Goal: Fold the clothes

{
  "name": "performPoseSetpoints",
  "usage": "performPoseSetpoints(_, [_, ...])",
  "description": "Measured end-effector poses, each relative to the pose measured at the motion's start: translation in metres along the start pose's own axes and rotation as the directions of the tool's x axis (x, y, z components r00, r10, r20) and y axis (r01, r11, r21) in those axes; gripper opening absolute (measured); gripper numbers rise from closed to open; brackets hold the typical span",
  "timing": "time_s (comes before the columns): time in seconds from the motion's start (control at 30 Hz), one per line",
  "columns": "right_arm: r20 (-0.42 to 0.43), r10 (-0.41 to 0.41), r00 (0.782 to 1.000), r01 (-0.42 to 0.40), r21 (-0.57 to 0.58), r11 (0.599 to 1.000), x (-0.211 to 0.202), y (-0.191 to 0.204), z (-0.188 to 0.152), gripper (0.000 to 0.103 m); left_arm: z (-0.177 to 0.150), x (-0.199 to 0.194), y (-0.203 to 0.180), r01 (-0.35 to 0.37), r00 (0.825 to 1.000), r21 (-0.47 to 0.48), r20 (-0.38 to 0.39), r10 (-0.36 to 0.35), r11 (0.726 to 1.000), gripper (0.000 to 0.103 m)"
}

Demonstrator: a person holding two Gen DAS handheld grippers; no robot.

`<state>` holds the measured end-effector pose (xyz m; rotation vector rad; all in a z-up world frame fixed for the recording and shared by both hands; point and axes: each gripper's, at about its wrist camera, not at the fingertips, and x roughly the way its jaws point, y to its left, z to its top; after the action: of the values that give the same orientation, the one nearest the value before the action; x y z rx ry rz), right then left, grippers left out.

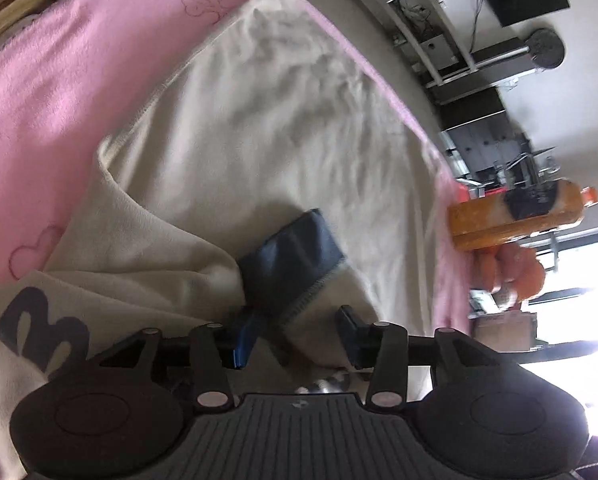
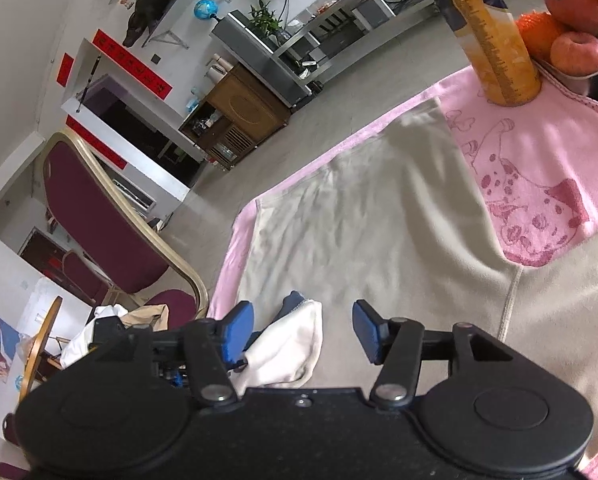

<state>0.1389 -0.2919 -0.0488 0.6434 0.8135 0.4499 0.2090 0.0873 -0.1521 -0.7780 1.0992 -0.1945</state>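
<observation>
A cream garment (image 1: 279, 120) lies spread on a pink blanket (image 1: 59, 80), with a navy print (image 1: 39, 324) at the lower left. Its navy-lined cuff (image 1: 295, 256) sits folded over the body, just ahead of my left gripper (image 1: 297, 334). That gripper's jaws stand apart, the cuff's end lying loosely between them near the left pad. In the right wrist view the same garment (image 2: 359, 220) stretches ahead. My right gripper (image 2: 303, 332) is open, and a cream fold with a navy edge (image 2: 291, 344) rests between its fingers beside the left pad.
An orange bottle (image 1: 519, 216) (image 2: 495, 40) stands on the blanket's far edge beside a bowl of fruit (image 2: 575, 20). A maroon chair (image 2: 99, 208) stands by the table's left side. Shelves and cabinets line the room behind.
</observation>
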Motion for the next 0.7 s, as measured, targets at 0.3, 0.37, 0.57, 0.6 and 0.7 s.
performPoseSetpoints(0.3, [-0.004, -0.003, 1.000, 0.003, -0.015, 1.000, 0.001, 0.000, -0.003, 0.054, 0.007, 0.010, 0.001, 0.009, 1.000, 0.007, 0.028, -0.009, 1.000, 0.013])
performPoseSetpoints(0.37, [-0.004, -0.006, 1.000, 0.006, -0.020, 1.000, 0.001, 0.000, -0.003, 0.054, 0.006, 0.009, 0.000, 0.020, 0.999, 0.012, 0.044, -0.021, 1.000, 0.001])
performPoseSetpoints(0.57, [0.000, -0.003, 1.000, 0.003, -0.029, 1.000, -0.001, 0.002, -0.004, 0.054, -0.005, -0.045, -0.044, -0.042, 0.952, 0.247, 0.305, -0.037, 0.968, 0.000])
performPoseSetpoints(0.6, [0.006, -0.003, 1.000, 0.003, -0.032, 0.999, -0.003, 0.003, -0.004, 0.054, -0.009, -0.059, -0.054, -0.058, 0.935, 0.297, 0.351, -0.052, 0.953, 0.000])
performPoseSetpoints(0.7, [0.042, 0.001, 0.999, 0.000, -0.024, 1.000, -0.012, 0.008, -0.003, 0.054, -0.025, -0.109, -0.079, -0.129, 0.869, 0.433, 0.482, -0.108, 0.892, 0.001])
